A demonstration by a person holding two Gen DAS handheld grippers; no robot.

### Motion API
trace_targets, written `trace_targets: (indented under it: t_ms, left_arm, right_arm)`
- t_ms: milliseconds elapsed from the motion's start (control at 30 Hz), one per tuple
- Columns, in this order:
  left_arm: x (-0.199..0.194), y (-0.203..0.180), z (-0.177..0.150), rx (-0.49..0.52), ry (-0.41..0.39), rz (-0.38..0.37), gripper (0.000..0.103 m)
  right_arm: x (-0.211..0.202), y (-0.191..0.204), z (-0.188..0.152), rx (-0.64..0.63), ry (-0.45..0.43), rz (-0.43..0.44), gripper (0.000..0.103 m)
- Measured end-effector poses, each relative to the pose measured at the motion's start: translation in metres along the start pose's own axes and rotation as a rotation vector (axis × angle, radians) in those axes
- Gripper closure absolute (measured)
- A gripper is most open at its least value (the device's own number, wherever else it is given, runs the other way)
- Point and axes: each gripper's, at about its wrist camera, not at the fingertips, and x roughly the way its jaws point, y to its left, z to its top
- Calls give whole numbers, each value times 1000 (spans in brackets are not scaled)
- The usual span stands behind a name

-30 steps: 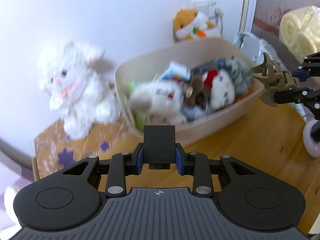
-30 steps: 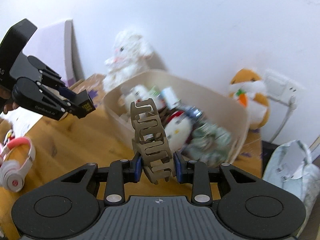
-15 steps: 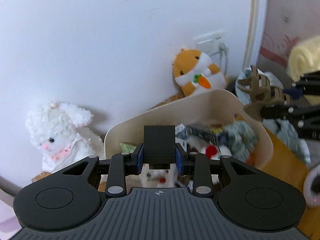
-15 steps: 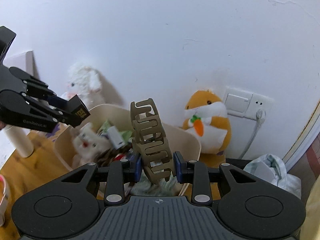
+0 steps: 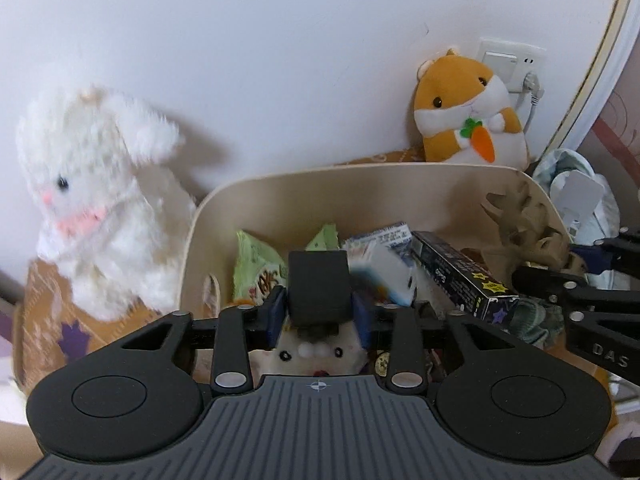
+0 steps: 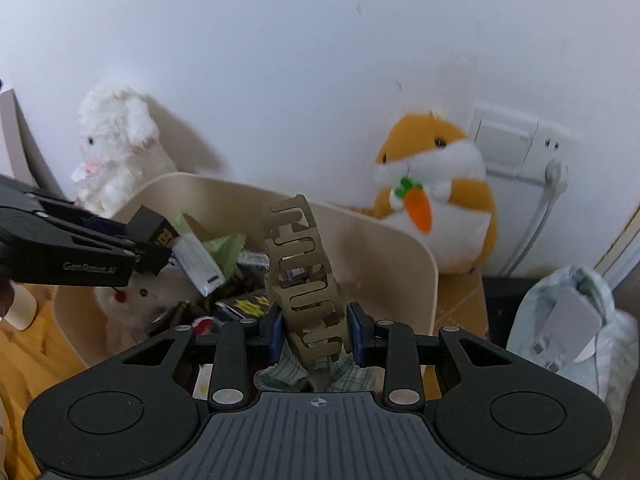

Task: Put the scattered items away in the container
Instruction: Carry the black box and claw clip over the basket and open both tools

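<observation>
A beige tub [image 5: 360, 184] holds several items: snack packets, a dark box, a white plush. My left gripper [image 5: 318, 314] is shut on a small black block [image 5: 318, 290] and hovers over the tub's left part. My right gripper [image 6: 316, 330] is shut on a tan hair claw clip [image 6: 306, 280] and holds it above the tub [image 6: 404, 264], near its right end. The clip also shows in the left wrist view [image 5: 524, 228], at the tub's right rim. The left gripper shows in the right wrist view [image 6: 150, 240], still holding the block.
A white plush rabbit [image 5: 92, 196] sits left of the tub on a brown box. An orange hamster plush [image 5: 468, 108] stands behind it by a wall socket [image 5: 512, 64]. A pale bag [image 6: 576, 320] lies at the right. The wooden table [image 6: 24, 356] shows at lower left.
Both grippers have moved forward and down over the tub, each still holding its item. The tub's contents now fill the lower middle of both views.
</observation>
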Motion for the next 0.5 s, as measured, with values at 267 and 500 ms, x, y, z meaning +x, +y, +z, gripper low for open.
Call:
trace_targets:
  t_ms: [267, 500]
  left_arm:
    - [-6, 5, -9, 19, -23, -3, 29]
    - [-21, 13, -22, 2, -1, -21, 29]
  right_arm:
    - [0, 7, -5, -41, 18, -14, 34]
    - [-27, 12, -7, 10, -18, -4, 0]
